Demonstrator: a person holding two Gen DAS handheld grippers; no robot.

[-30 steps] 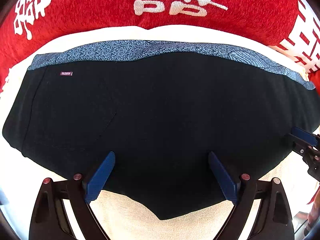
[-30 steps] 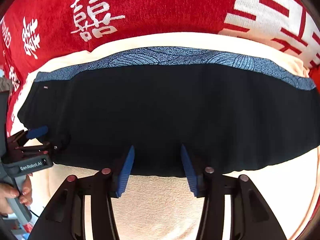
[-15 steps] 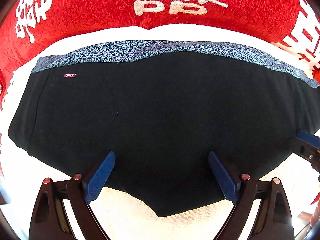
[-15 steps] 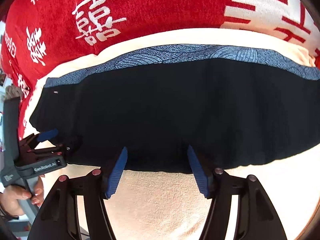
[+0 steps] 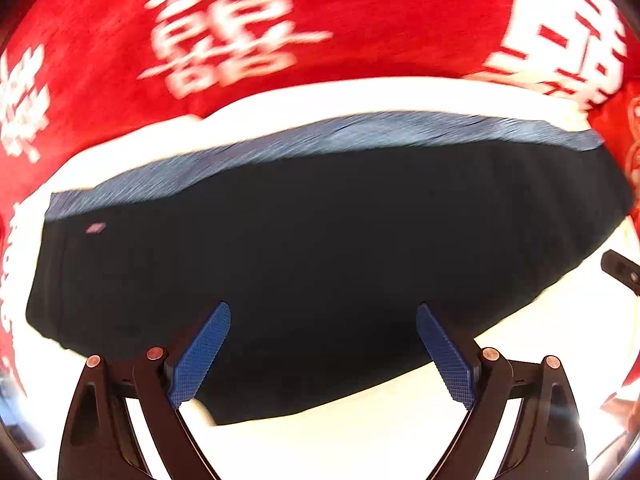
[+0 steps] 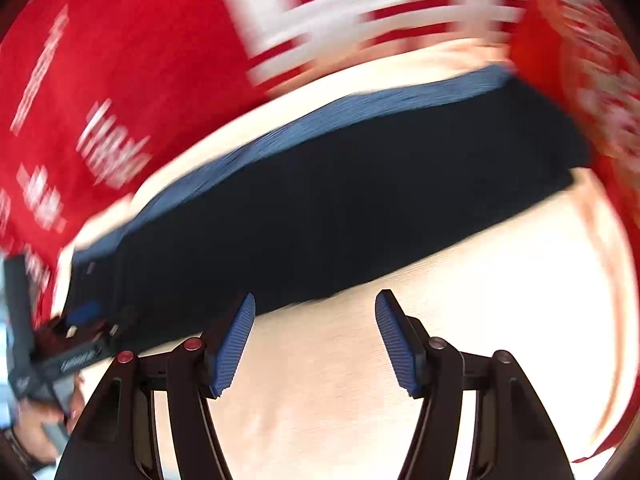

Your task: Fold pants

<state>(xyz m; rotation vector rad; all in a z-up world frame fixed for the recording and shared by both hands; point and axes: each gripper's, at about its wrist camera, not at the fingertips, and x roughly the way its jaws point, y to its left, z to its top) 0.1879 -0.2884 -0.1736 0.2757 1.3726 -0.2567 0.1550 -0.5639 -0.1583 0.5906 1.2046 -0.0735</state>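
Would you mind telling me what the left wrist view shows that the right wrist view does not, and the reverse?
Only the left wrist view shows the left gripper from behind, jaws wide apart over the black pants, and a small blurred label as a pinkish patch.

Only the right wrist view shows the right gripper, its jaws closing with only cream cloth between them, and a person's hand at the left edge.

Both show the pants lying flat, their blue patterned waistband, and the red blanket with white characters.
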